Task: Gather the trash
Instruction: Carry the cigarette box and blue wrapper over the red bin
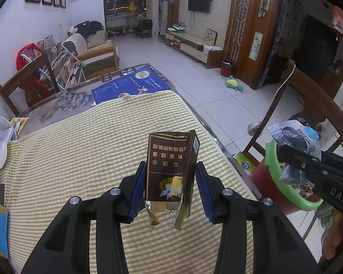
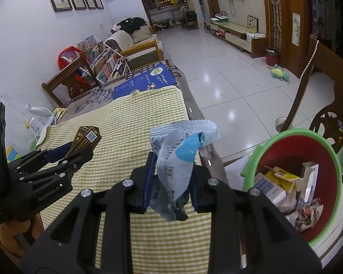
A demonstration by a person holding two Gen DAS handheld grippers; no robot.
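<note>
Both grippers carry 1 piece of trash each above the striped cloth (image 1: 84, 150) on the table; the left gripper (image 1: 170, 189) has its jaws narrowed onto a torn brown cigarette pack (image 1: 169, 166), held upright at its lower half with the ripped foil end hanging near the camera; the right gripper (image 2: 171, 182) is clamped tight on a crumpled blue and silver wrapper (image 2: 178, 157), pinched at its middle so the top flops to the right; the red bin (image 2: 295, 182) with its green rim stands off the table's right edge, already holding cartons and paper.

Both items look very light; the pack is thin card, stiff along its folded edges but easily crushed across the flat faces, so a hold across the narrow sides low down seems sound; the wrapper is soft, slick film that could slide out, so gripping a bunched part suits it best; the wrapper looks nearer the bin than the pack.
</note>
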